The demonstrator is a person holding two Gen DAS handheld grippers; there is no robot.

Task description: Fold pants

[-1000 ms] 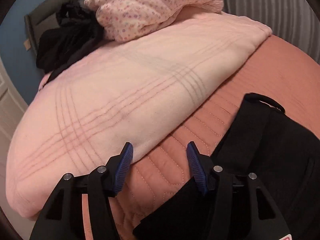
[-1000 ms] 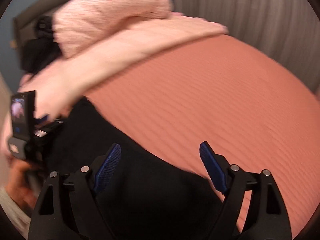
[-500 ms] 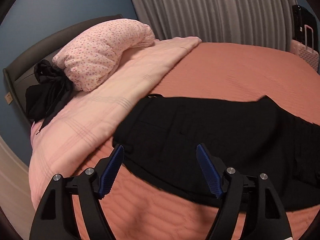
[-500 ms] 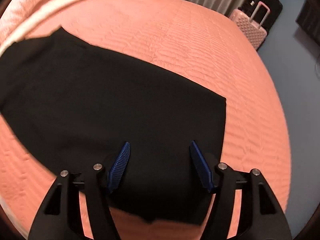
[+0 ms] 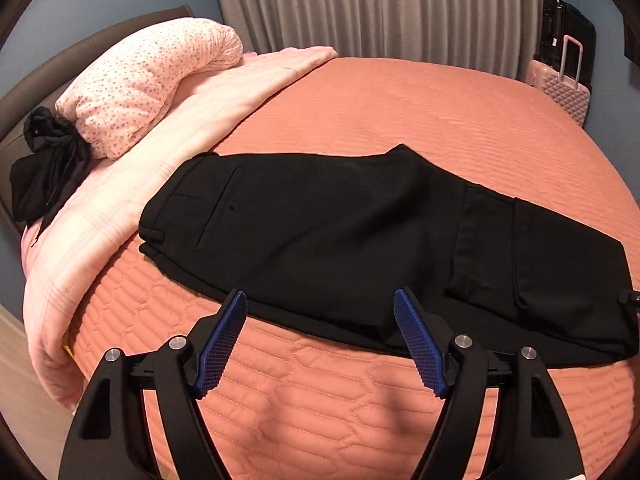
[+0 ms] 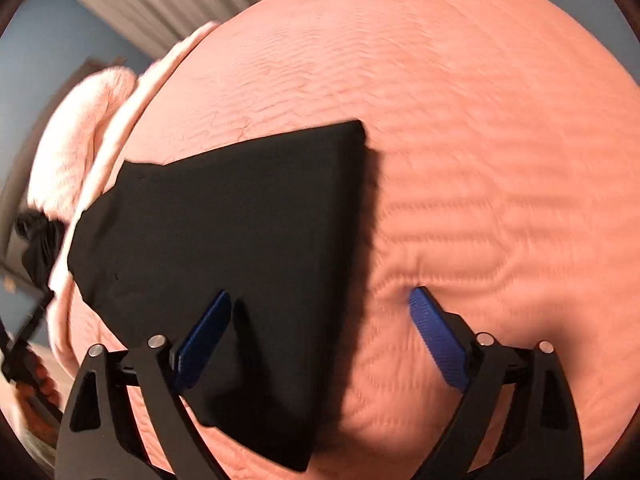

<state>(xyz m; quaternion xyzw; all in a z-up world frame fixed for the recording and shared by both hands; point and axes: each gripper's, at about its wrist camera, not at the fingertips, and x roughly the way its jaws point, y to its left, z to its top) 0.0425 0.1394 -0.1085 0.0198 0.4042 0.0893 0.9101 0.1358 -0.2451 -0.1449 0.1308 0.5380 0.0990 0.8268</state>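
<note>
Black pants [image 5: 340, 232] lie flat across the orange quilted bed, waistband and pocket at the left, a folded-over layer at the right. In the right wrist view the pants [image 6: 224, 240] show as a dark folded slab with a straight right edge. My left gripper [image 5: 320, 316] is open and empty, hovering over the pants' near edge. My right gripper [image 6: 320, 312] is open and empty, straddling the pants' right edge; its left finger is over the cloth, its right finger presses into the bedspread.
A pale pink blanket [image 5: 120, 200] and a floral pillow [image 5: 148, 80] lie at the bed's head on the left, with a black garment [image 5: 44, 168] beside them. A pink suitcase [image 5: 560, 84] stands by the curtain at the far right. The bed edge [image 5: 280, 420] is close below.
Both grippers have pulled back from the bed's head and now face the spread pants. The right gripper swung over the pants' right edge and opened wider.
</note>
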